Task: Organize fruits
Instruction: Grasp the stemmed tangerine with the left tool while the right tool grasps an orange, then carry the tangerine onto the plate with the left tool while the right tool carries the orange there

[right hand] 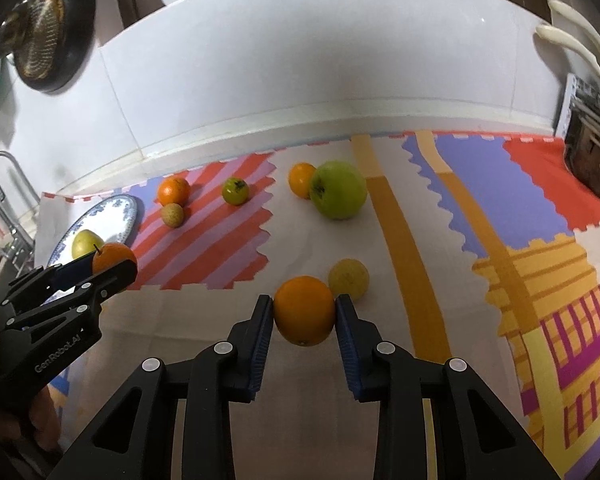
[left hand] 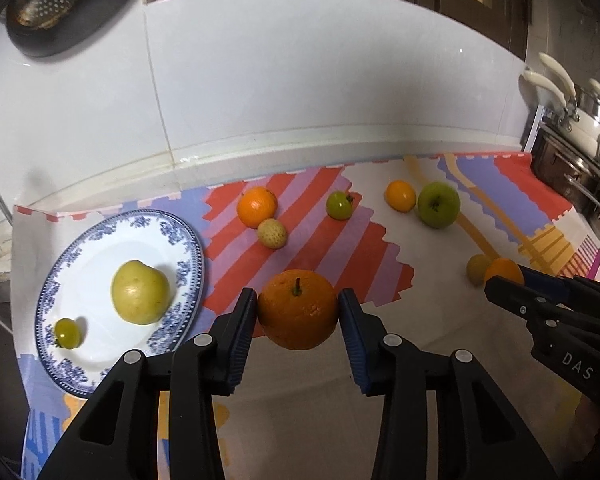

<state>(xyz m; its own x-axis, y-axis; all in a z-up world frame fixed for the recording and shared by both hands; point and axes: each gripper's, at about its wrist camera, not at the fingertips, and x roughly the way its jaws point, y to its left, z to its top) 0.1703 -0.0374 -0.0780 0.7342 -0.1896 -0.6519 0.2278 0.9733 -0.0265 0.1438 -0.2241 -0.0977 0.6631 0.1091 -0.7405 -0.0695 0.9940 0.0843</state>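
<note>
My left gripper (left hand: 298,312) is shut on a large orange with a stem (left hand: 298,310), held just right of the blue-patterned plate (left hand: 180,248). The plate holds a yellow pear-like fruit (left hand: 140,298) and a small green tomato (left hand: 67,333). My right gripper (right hand: 304,312) is shut on a smooth orange (right hand: 304,310), beside a pale yellow fruit (right hand: 349,280) on the mat. On the mat further back lie an orange (left hand: 257,206), a pale strawberry (left hand: 273,233), a green tomato (left hand: 339,205), a small orange (left hand: 400,196) and a green apple (left hand: 438,205).
A colourful patterned mat (right hand: 500,200) covers the counter in front of a white tiled wall (left hand: 300,80). Steel pots (left hand: 580,160) stand at the right edge. A dark strainer pan (left hand: 56,4) hangs at upper left. A wire rack (right hand: 4,200) stands at the left.
</note>
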